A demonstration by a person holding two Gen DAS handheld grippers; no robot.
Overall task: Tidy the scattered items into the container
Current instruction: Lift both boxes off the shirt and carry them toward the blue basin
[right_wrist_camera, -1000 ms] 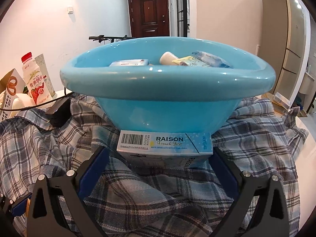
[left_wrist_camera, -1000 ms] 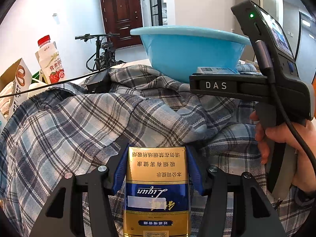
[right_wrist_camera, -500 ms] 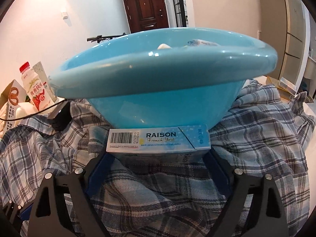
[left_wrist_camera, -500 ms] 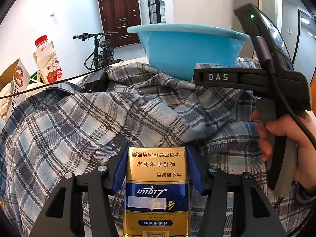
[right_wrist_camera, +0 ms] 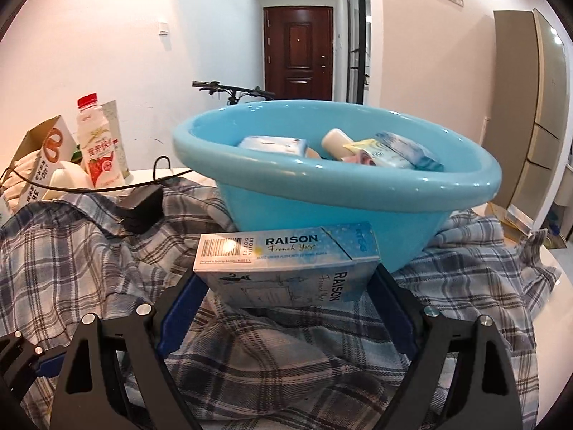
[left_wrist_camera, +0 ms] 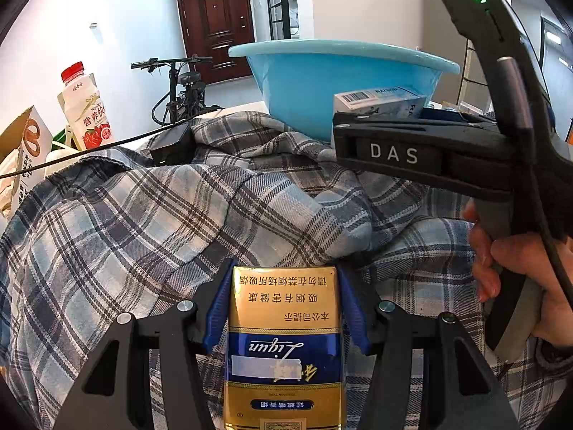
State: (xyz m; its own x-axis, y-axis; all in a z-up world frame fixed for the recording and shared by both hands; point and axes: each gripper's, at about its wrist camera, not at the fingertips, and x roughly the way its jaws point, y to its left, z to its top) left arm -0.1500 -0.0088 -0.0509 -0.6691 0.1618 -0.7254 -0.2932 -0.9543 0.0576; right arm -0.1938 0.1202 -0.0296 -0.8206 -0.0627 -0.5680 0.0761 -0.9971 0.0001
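Blue basin (right_wrist_camera: 358, 193) behind RAISON box (right_wrist_camera: 286, 261), gold pack (left_wrist_camera: 284, 344) on plaid cloth (left_wrist_camera: 143, 215)

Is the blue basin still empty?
No. In the right wrist view the blue basin already holds several things, among them a pack of tissues and a pale tube.

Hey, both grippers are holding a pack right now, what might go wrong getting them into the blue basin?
1. The RAISON box sits lengthwise across the right gripper, held only at its ends, below the blue basin rim; it may twist loose or knock the rim while being lifted.
2. The basin rests on a rumpled plaid shirt, so a bump could tip or slide it.
3. The left gripper holds the gold and blue pack close behind the right one; the two could collide.
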